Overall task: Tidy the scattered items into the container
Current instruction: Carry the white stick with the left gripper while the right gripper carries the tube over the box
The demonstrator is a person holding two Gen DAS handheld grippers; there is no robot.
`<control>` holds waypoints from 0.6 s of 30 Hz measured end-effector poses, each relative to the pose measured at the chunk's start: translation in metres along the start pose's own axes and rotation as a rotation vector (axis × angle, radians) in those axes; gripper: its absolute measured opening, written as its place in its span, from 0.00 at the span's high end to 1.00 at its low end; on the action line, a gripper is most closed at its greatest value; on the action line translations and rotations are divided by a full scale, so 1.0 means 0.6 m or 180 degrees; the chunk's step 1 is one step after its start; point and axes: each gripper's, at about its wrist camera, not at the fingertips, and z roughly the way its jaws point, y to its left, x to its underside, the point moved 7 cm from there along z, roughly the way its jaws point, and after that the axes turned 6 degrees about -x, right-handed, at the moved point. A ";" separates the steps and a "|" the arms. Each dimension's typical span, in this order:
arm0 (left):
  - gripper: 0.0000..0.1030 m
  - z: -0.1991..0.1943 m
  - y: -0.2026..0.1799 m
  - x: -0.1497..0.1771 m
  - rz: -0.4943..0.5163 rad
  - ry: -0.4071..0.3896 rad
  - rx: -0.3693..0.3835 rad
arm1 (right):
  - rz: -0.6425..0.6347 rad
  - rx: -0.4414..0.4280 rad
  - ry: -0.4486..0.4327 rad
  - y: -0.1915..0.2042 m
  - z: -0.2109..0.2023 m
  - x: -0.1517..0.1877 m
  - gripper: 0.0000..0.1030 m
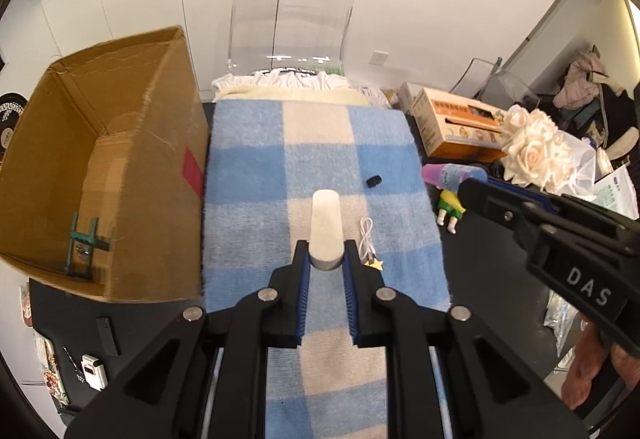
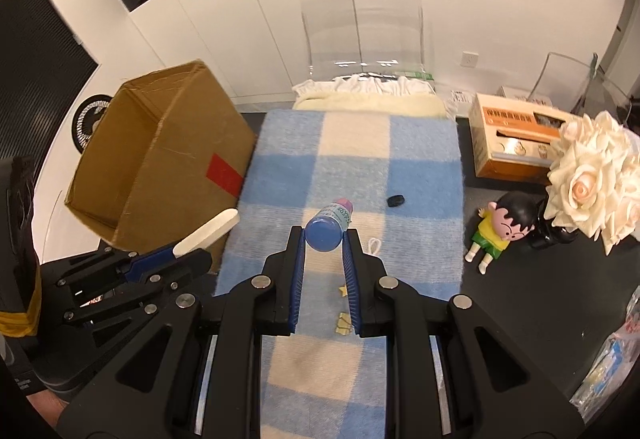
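Both tongs loaded. Left tongs (image 1: pixel 326 253) clenched on a white bar (image 1: pixel 326 229), lower centre; right tongs (image 2: pixel 323 239) clenched on a blue bottle (image 2: pixel 328 229), centre frame. Box (image 1: pixel 160 143) at left holds only a green rack (image 1: pixel 84 251), seen in the left view alone. Left on the blanket (image 2: pixel 360 167): black cap (image 2: pixel 396 200), white cable (image 1: pixel 367 239). Only the right view shows the doll (image 2: pixel 498 231) whole, on the table (image 2: pixel 520 287). Task looks early.

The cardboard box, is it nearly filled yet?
Barely. The cardboard box holds only a green frame. In hand: the left gripper grips a white bar, the right gripper a blue bottle. Left on the blanket: black piece, white cable.
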 end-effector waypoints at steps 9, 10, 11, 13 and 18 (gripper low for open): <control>0.84 -0.054 0.060 -0.018 -0.0117 -0.0186 -0.0048 | -0.0226 -0.0045 -0.0099 0.085 -0.025 -0.028 0.81; 0.84 -0.060 0.069 -0.021 -0.0136 -0.0206 -0.0057 | -0.0253 -0.0055 -0.0110 0.096 -0.026 -0.032 0.81; 0.84 -0.064 0.076 -0.023 -0.0152 -0.0222 -0.0066 | -0.0279 -0.0068 -0.0120 0.108 -0.027 -0.036 0.81; 0.84 -0.076 0.098 -0.028 -0.0196 -0.0264 -0.0094 | -0.0330 -0.0092 -0.0132 0.128 -0.027 -0.042 0.81; 0.84 -0.098 0.156 -0.035 -0.0321 -0.0336 -0.0167 | -0.0464 -0.0163 -0.0144 0.185 -0.017 -0.057 0.81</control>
